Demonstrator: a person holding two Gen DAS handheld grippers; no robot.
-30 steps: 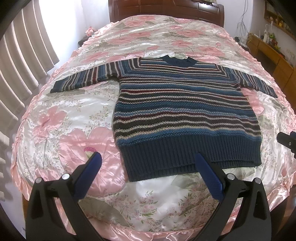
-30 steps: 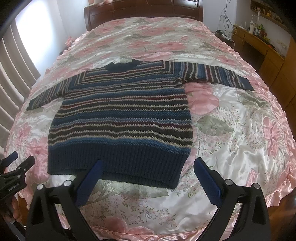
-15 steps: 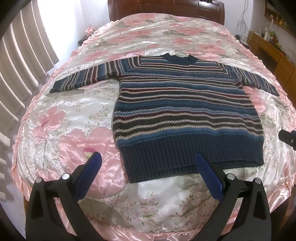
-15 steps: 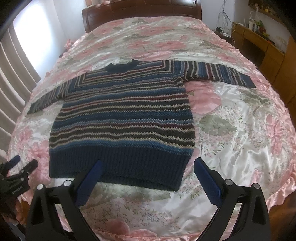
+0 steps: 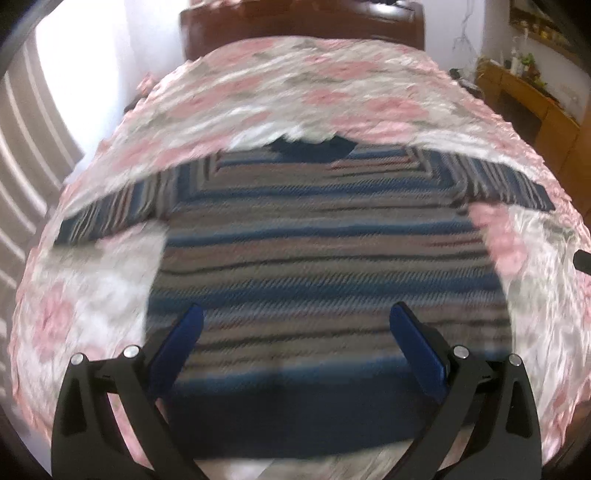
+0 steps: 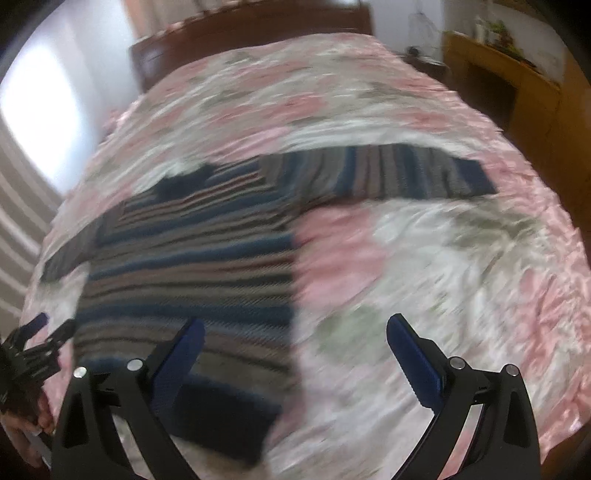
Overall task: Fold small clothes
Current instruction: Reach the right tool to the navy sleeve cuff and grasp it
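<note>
A small striped knit sweater (image 5: 325, 258) in navy, blue and tan lies flat on the bed, both sleeves spread out sideways. My left gripper (image 5: 295, 325) hangs open over its lower body, nothing between the blue pads. My right gripper (image 6: 295, 332) is open too, above the sweater's right side edge (image 6: 291, 280), its left pad over the knit and its right pad over bare bedspread. The right sleeve (image 6: 388, 173) stretches out ahead of it. Both views are motion-blurred. The left gripper (image 6: 40, 336) shows at the right wrist view's left edge, with a hand (image 6: 26, 424) below it.
The pink floral satin bedspread (image 6: 461, 258) covers the whole bed, with a dark wooden headboard (image 5: 303, 26) at the far end. A wooden desk (image 6: 517, 92) stands to the right of the bed. A curtained window (image 5: 33, 147) is on the left.
Both grippers have moved forward over the bed and closer to the sweater. The left now sits over its body; the right has swung toward the right sleeve. The sweater has not moved.
</note>
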